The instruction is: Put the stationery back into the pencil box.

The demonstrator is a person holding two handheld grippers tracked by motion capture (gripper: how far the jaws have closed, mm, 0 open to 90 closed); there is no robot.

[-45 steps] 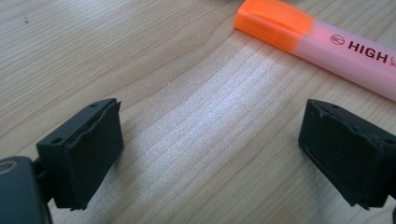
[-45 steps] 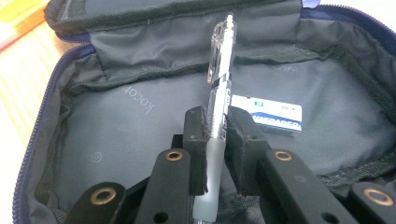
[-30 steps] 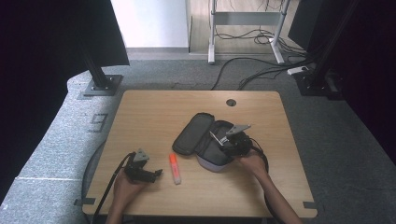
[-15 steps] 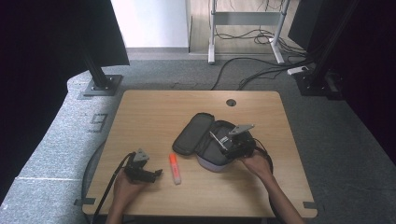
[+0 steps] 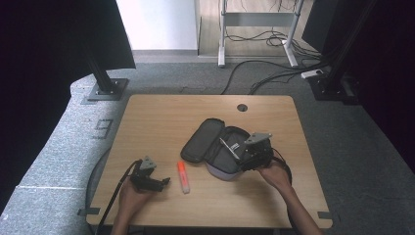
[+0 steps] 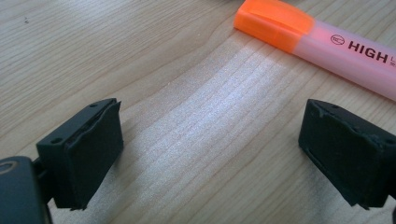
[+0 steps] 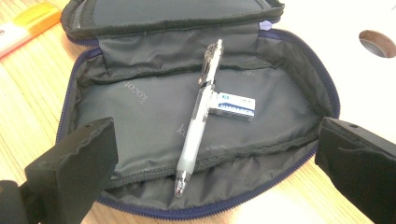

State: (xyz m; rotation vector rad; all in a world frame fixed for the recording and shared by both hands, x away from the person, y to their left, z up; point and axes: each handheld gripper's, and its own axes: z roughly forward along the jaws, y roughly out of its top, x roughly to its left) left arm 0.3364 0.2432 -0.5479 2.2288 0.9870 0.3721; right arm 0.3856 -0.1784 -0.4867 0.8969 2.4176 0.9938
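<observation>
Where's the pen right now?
The pen lies inside the open pencil case, across a small eraser, between the open right claw's jaws in the right gripper view; right of table centre in the high view.

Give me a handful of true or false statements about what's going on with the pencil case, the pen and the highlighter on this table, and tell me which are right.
1. The pencil case lies open. True.
2. The pen lies inside the case beside a small eraser. True.
3. The right gripper is clamped on the pen. False: its jaws have just been opening and stand wide, with the pen lying free in the case.
4. The highlighter is inside the case. False: it lies on the table, between the case and the left gripper.
5. The left gripper holds the highlighter. False: its jaws are open over bare wood.
</observation>
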